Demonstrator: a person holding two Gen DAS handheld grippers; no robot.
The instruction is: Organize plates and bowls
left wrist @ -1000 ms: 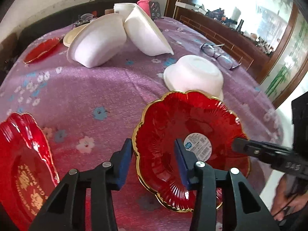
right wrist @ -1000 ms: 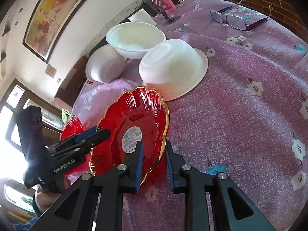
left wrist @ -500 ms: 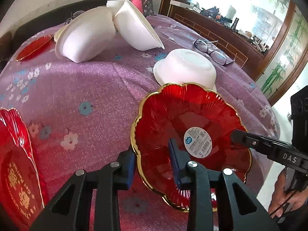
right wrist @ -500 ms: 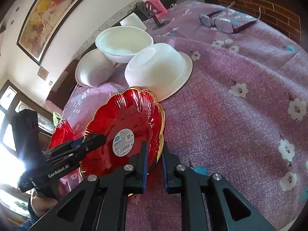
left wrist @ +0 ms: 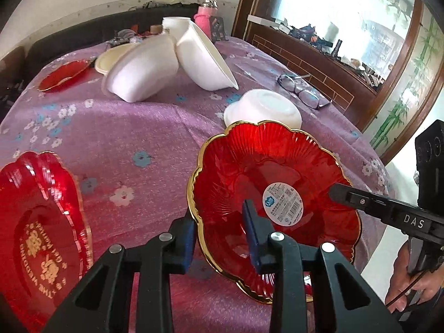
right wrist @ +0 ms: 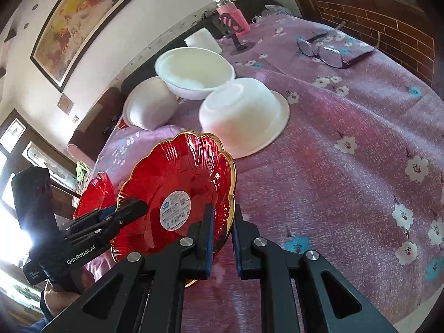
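Left wrist view, both grippers' fingers clamped on red plate (left wrist: 277, 177) rim, "DAS" on right gripper (left wrist: 333, 191), left gripper (left wrist: 222, 236).

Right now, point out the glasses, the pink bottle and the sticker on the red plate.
glasses (right wrist: 328, 52), right wrist view, on a lens.
pink bottle (left wrist: 204, 19), left wrist view, on its body.
sticker (left wrist: 283, 203), left wrist view, its middle.

left gripper (left wrist: 220, 237) and right gripper (left wrist: 337, 191) both clamp the tilted red plate (left wrist: 273, 177).
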